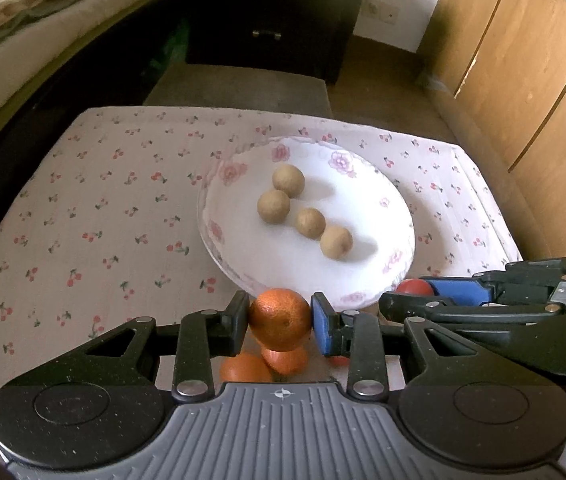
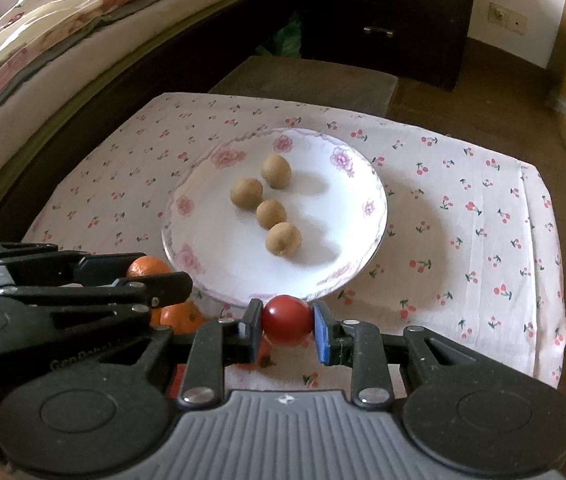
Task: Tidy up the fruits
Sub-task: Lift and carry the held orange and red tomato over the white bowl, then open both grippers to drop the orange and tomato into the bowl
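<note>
My left gripper (image 1: 280, 320) is shut on an orange mandarin (image 1: 280, 318), held just in front of the near rim of a white flowered plate (image 1: 363, 184). Several small tan round fruits (image 1: 273, 206) lie in a row on the plate. Two more mandarins (image 1: 245, 369) lie on the cloth under the held one. My right gripper (image 2: 287, 321) is shut on a small red tomato (image 2: 287, 320), also at the plate's (image 2: 211, 248) near rim. In the right wrist view the left gripper (image 2: 139, 276) reaches in from the left with its mandarin (image 2: 145, 267) partly hidden.
A cherry-print cloth (image 2: 463, 208) covers the small table. A bed (image 2: 63, 32) runs along the left, a dark drawer unit (image 2: 383, 12) stands behind, and wooden cupboard doors (image 1: 523, 80) line the right. A brown stool (image 1: 243, 84) sits just past the table.
</note>
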Available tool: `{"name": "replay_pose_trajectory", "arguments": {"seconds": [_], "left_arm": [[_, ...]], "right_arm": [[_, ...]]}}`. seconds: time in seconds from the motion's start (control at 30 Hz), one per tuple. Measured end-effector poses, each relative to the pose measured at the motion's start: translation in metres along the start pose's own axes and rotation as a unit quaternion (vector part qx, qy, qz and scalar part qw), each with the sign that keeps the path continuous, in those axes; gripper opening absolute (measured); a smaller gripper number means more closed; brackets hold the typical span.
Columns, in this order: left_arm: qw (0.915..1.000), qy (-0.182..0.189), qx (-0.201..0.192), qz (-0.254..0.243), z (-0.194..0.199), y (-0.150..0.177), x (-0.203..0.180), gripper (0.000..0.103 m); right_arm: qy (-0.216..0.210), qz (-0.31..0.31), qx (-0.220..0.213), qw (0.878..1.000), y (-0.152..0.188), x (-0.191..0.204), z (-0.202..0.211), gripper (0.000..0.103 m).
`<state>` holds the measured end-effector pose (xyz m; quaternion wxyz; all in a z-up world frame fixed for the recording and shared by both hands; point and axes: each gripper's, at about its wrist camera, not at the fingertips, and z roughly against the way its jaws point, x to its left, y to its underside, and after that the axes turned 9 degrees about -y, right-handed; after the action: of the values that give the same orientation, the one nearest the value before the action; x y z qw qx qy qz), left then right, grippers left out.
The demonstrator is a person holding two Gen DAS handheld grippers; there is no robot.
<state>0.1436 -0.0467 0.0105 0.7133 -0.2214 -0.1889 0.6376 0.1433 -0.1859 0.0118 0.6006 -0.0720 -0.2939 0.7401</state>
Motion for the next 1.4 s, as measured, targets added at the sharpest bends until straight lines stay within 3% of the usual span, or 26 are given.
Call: {"name": "replay_pose_trajectory", "arguments": {"seconds": [0.67,1.4], "left_arm": [[1.0000,-0.004,0.001,0.007,-0.022,-0.023,-0.001,0.040],[0.9999,-0.005,0.005,0.012,-0.028,-0.025,0.001,0.041]], "right_arm": [[-0.001,-0.010,-0.002,1.000,-0.021,-0.016,-0.022,0.029],[0.000,-0.017,-0.007,1.000,-0.023,-0.018,-0.028,0.030]]}}
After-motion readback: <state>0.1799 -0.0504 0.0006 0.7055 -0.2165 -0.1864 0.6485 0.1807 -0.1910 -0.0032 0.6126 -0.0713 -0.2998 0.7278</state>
